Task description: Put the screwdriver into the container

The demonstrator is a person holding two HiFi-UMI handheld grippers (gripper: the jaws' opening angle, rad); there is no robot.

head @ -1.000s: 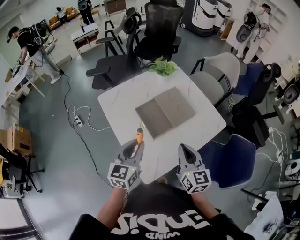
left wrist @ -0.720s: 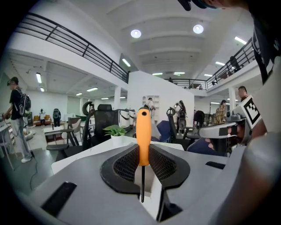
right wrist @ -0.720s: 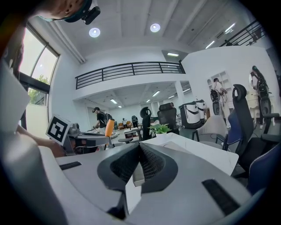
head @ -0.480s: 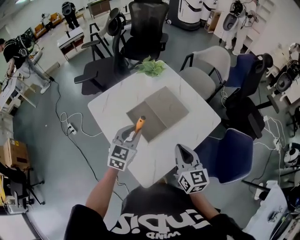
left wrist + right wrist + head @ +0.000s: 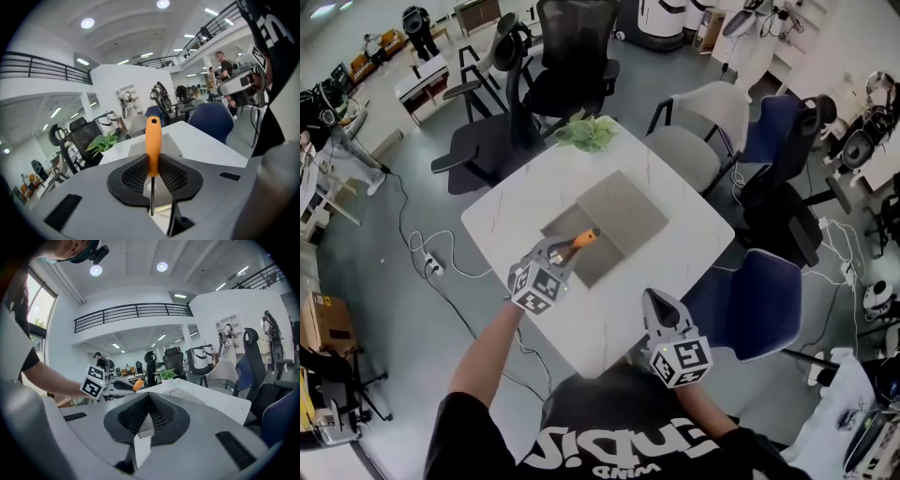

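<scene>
My left gripper [image 5: 563, 253] is shut on a screwdriver [image 5: 585, 238] with an orange handle, held over the near left part of the flat grey container [image 5: 623, 211] on the white table [image 5: 684, 234]. In the left gripper view the pads clamp the lower handle [image 5: 153, 140], and the thin metal shaft points back between the jaws. My right gripper [image 5: 654, 302] hangs near the table's front edge, its jaws [image 5: 149, 397] shut with nothing between them. The right gripper view shows the left gripper [image 5: 115, 385] and the orange handle [image 5: 137, 384] at its left.
A green plant [image 5: 585, 131] stands at the table's far corner. Office chairs ring the table: black [image 5: 567, 80], grey [image 5: 703, 131], blue [image 5: 755, 305]. Cables and a power strip [image 5: 431, 264] lie on the floor at the left. People stand in the far background.
My left gripper has carried the screwdriver forward from the table's near edge to over the grey container. The right gripper has stayed near the front edge.
</scene>
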